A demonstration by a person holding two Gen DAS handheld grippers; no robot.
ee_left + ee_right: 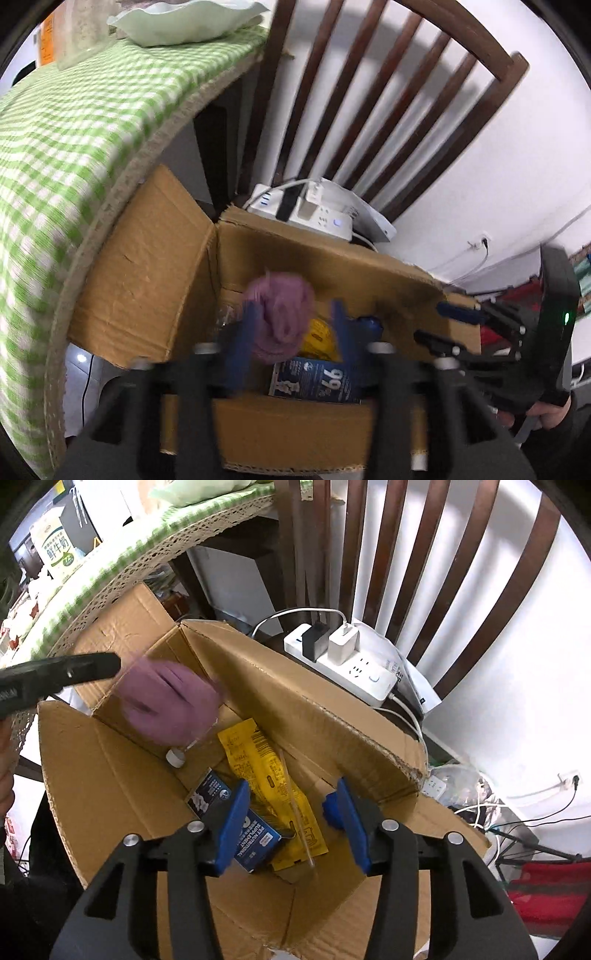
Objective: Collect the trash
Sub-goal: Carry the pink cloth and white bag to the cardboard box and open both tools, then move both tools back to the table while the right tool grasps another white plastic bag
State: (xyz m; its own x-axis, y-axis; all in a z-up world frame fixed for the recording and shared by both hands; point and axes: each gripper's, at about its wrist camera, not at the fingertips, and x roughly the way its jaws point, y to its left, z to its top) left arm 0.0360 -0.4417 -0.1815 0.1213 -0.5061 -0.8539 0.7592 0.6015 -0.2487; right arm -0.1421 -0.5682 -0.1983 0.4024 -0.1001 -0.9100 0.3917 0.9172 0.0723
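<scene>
An open cardboard box (325, 258) (110, 786) stands beside the table. A blurred purple wad (282, 317) (170, 701) is in the air over the box, between and just beyond my left gripper's (291, 332) spread blue fingers, which do not seem to press it. Inside the box lie a yellow wrapper (273, 782) (321, 338), a dark blue packet (247, 834) (317, 380) and a small white cap (175, 757). My right gripper (291, 819) is open and empty above the box; it also shows in the left wrist view (436, 321).
A table with a green checked cloth (66, 122) is at the left, with a pale green dish (184, 22) and a milk carton (55, 546). A white power strip (343, 661) lies on a dark wooden chair (369, 92) behind the box. Cables (480, 805) trail at the right.
</scene>
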